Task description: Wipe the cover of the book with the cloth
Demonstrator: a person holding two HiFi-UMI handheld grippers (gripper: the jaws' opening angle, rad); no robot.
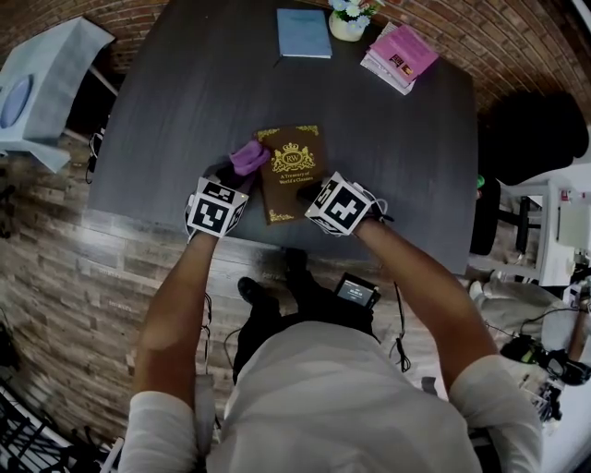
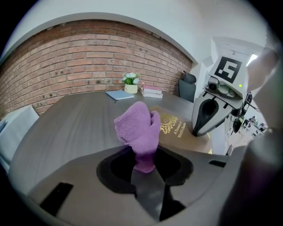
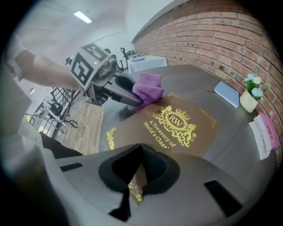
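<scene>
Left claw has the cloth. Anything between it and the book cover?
Nothing visible. The purple terry cloth, clamped in the left claw, sits at the far left corner of the brown gold-printed hardcover book. The shut right claw rests on the cover's near edge, covering only that patch.

A purple cloth (image 1: 248, 157) sits bunched at the fingers of the left gripper (image 1: 236, 174), on the brown book's (image 1: 294, 171) corner. The right gripper's (image 1: 311, 192) fingers meet the book's opposite edge. Well beyond both, a blue book (image 1: 304, 33), flowerpot (image 1: 347, 26) and pink books (image 1: 399, 57) lie on the surface (image 1: 185, 111).
</scene>
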